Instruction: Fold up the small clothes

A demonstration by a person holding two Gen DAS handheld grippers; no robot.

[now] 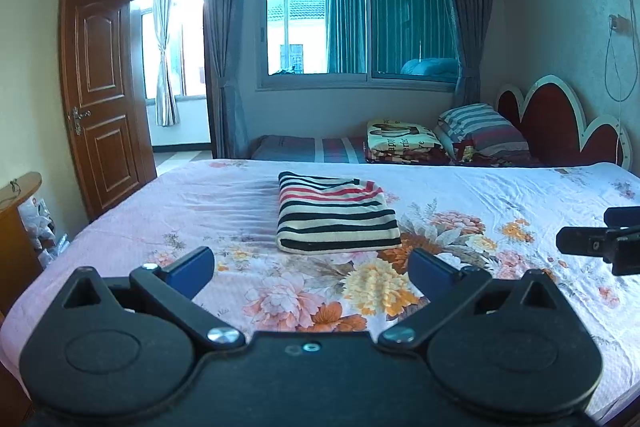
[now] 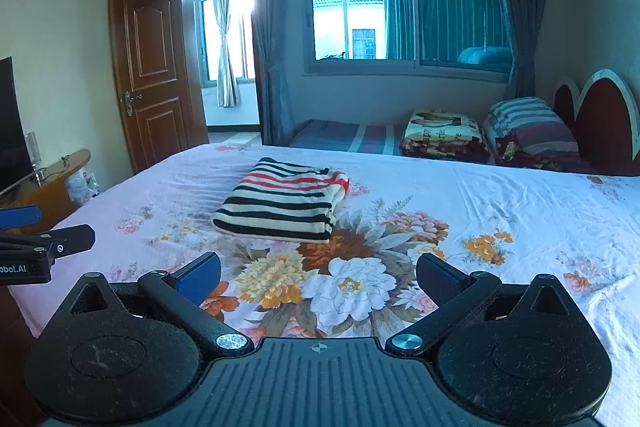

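Observation:
A striped garment [image 1: 336,215] in cream, black and red lies folded into a neat rectangle on the floral bed sheet [image 1: 200,211]. My left gripper [image 1: 312,267] hovers in front of it, open wide, with nothing between its fingers. In the right wrist view the same striped garment [image 2: 282,205] sits ahead and left of my right gripper [image 2: 318,273], which is open and empty too. The right gripper [image 1: 600,239] shows at the right edge of the left wrist view. The left gripper [image 2: 44,239] pokes in at the left edge of the right wrist view.
The floral bed sheet [image 2: 500,211] spreads all around the garment. Behind the bed lie a folded blanket [image 1: 404,141] and a striped pillow [image 1: 480,125] by a red headboard [image 1: 560,123]. A wooden door [image 1: 104,95] stands open at the left, with a wooden desk [image 2: 52,183] beside it.

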